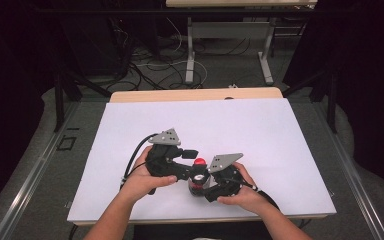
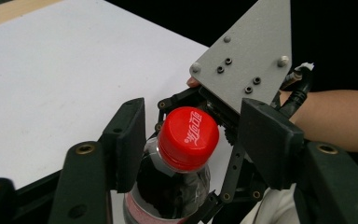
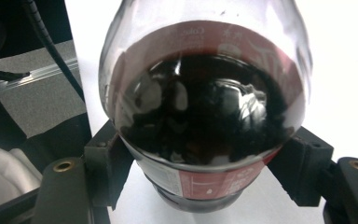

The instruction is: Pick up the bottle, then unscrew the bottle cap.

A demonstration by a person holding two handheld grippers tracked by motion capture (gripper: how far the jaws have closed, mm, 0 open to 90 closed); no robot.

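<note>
Right gripper (image 3: 200,186): black two-jaw tool, its pads clamped on the lower body of a small clear plastic bottle (image 3: 205,116) of dark cola with a red label band; one pad presses each side of the bottle, which stands upright between them on the table. In the high view this gripper (image 1: 206,187) lies at the near middle of the table, held in the person's right hand (image 1: 242,192), with its grey three-cornered plate on top.

Left gripper (image 2: 191,144): black two-jaw tool whose jaws flank the bottle's round red screw cap (image 2: 189,137). The left pad lies just beside the neck and cap; the right pad stands apart from the cap with a clear gap, so the jaws are not closed on it. In the high view this gripper (image 1: 194,159) comes from the left, held in the left hand (image 1: 145,175), and meets the bottle (image 1: 198,180) from above.

Beyond both tools: a white sheet (image 1: 260,135) covering the pale wooden table (image 1: 195,94), with grey floor and cables farther off.
</note>
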